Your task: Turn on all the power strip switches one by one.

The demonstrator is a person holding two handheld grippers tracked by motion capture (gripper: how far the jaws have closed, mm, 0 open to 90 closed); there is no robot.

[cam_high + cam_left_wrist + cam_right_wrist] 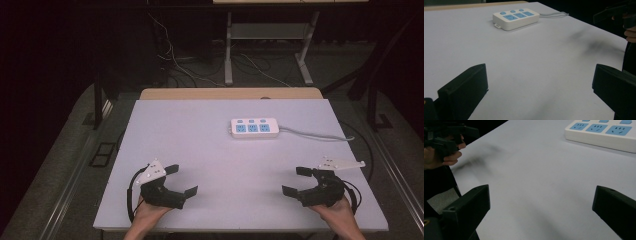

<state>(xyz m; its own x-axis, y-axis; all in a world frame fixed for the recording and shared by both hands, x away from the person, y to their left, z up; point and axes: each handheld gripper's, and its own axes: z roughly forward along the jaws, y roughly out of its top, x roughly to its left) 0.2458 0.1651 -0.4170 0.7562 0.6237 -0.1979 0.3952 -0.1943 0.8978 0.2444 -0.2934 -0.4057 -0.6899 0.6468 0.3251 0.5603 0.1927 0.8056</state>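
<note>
No legible text in any view.
Power strip point(254, 128) on the table point(200, 150): white body, blue socket faces w/ slot marks, blue buttons, no brand, rating or nos. readable; any print too small/blurred. Grippers' black jaws and grey plate point(151, 171): no labels or signs seen.

Counter point(200, 150) is evenly lit with a purplish tint, surroundings pretty dark; soft smudgy shadows, slightly grainy, near fingers point(466, 92) a bit blurry.
</note>
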